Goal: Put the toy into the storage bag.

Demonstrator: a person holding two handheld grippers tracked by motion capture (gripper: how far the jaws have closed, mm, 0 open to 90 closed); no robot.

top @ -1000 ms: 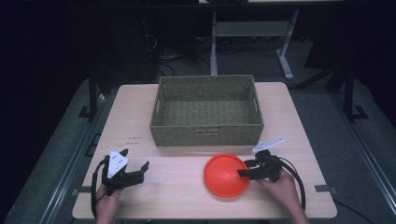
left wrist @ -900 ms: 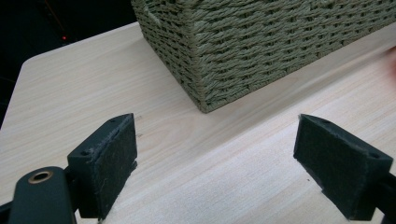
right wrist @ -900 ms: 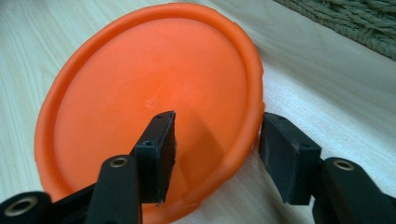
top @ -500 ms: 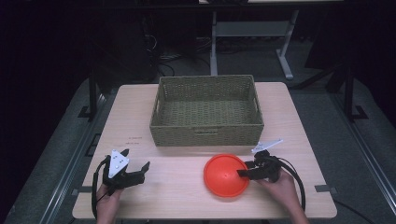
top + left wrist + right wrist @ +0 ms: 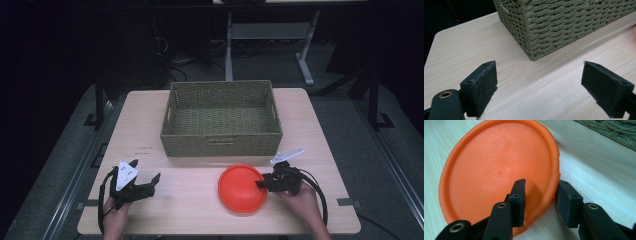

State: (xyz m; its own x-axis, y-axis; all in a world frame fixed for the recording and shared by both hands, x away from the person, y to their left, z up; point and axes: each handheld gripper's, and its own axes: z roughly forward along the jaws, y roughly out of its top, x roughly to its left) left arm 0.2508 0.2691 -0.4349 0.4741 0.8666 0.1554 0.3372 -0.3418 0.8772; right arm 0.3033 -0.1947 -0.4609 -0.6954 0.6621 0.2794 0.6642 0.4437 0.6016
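Left gripper [image 5: 150, 182] sits low at the near left, held in the left hand [image 5: 116, 215], forearm coming in from the bottom edge, jaws spread wide with nothing between the pads [image 5: 482, 86]. Right gripper [image 5: 261, 184] is at the near right in the right hand [image 5: 300, 200], pointing left, cable looping round behind the wrist. Its jaws have just been closing and stand part-way in, one pad [image 5: 518, 200] over the inside and the other outside the rim of what it reaches for; can't tell if they're pressing.

Black right gripper [image 5: 262, 184] with felt-padded jaws, grey plate, looping cable.
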